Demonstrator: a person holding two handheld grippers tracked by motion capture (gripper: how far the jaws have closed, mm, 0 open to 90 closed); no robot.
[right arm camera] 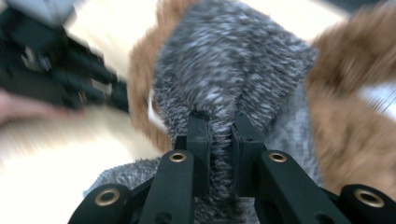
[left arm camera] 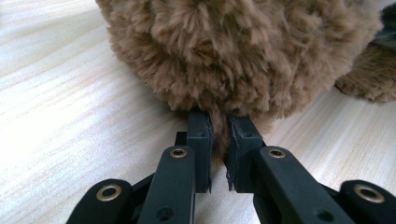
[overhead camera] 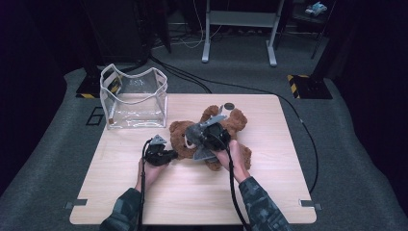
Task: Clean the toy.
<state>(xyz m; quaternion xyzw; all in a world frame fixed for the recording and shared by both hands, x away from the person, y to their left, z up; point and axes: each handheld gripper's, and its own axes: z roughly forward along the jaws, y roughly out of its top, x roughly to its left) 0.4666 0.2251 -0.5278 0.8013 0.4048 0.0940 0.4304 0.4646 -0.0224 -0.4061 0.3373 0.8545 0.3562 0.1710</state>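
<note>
I see a brown bear [overhead camera: 235,122] in a fuzzy grey top [right arm camera: 233,60], black grippers, pale wood table [overhead camera: 269,183], and my camo sleeves [overhead camera: 122,211].

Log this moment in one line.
left claw: shut on bear fur | right claw: shut on grey cloth | bag: upright

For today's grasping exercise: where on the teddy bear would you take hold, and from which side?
Probably the soft parts that stick out. The teddy bear lies flat on the table, so its limbs and its grey knit bunch easily. The left gripper pinches brown fur low at the bear's edge, coming in level along the table; the right gripper pinches the knit from above.
</note>
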